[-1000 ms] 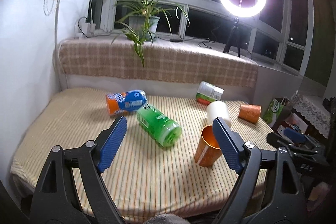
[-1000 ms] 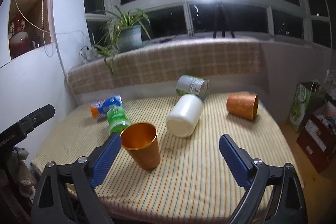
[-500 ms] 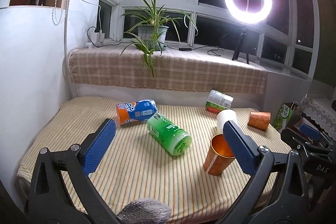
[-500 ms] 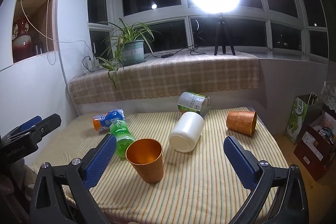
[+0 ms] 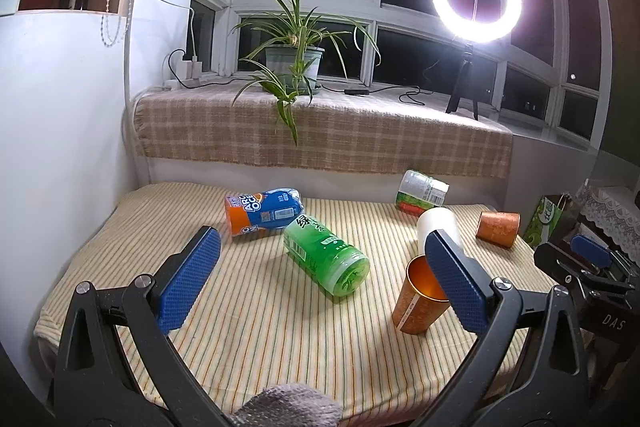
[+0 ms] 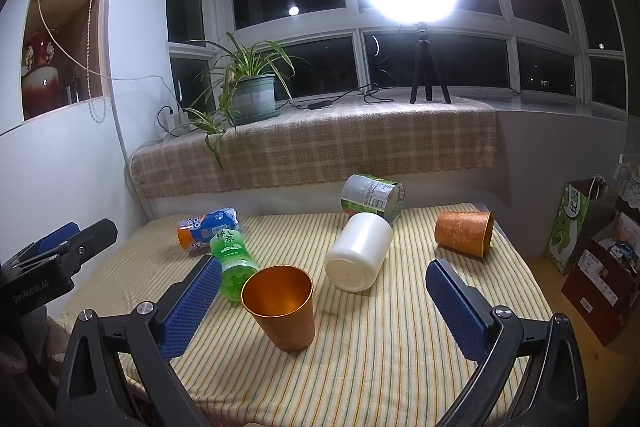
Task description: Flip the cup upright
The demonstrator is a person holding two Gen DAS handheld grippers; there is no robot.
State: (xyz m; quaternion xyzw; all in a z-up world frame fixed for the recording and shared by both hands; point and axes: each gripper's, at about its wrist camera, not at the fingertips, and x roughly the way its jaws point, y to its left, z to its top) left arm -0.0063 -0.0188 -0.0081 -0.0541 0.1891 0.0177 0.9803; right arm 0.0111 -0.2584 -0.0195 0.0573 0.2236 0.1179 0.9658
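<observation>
An orange metal cup stands upright on the striped table, mouth up; it also shows in the left wrist view, partly behind my left gripper's right finger. A second orange cup lies on its side at the far right, also in the left wrist view. My right gripper is open and empty, held back above the near edge. My left gripper is open and empty, also above the near edge.
A white jar, a green bottle, a blue-orange bottle and a labelled can lie on their sides. The striped tablecloth covers the table. A plaid ledge with a plant and ring light stands behind. Bags stand at right.
Both grippers have drawn back and risen from the table, staying open. The upright orange cup stays where it stood.
</observation>
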